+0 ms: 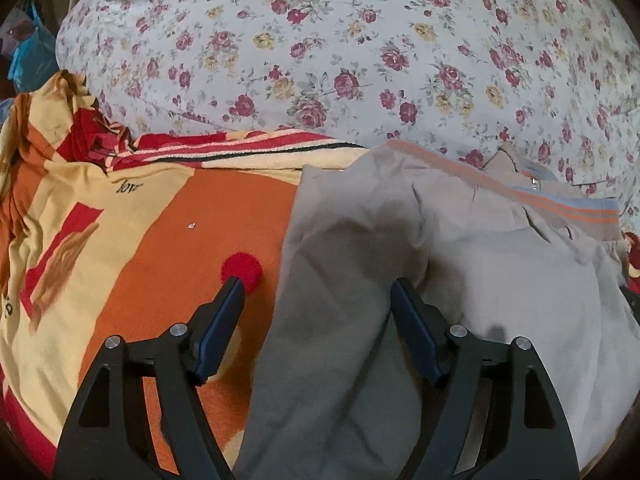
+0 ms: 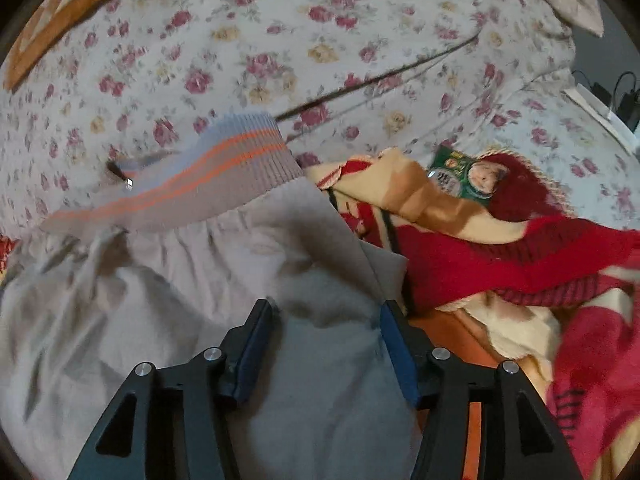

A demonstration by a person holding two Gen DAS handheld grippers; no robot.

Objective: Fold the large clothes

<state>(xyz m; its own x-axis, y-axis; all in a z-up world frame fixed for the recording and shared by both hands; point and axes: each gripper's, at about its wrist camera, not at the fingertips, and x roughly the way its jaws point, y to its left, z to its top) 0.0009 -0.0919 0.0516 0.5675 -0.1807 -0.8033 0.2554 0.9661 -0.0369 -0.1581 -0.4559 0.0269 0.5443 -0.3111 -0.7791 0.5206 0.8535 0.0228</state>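
A large grey-beige garment lies spread on the bed, its ribbed hem striped in orange and blue. My left gripper is open just above it. One fingertip hangs over the orange blanket and the other over the grey cloth, with the garment's left edge running between them. In the right wrist view the same garment is rumpled, and its ribbed hem curls up at the far side. My right gripper is open over a raised fold near the garment's right edge. Nothing is pinched in either gripper.
A floral bedsheet covers the bed beyond the garment. An orange, yellow and red blanket lies under it and is bunched at the right, with a green packet on it. Cables and a charger sit at the far right edge.
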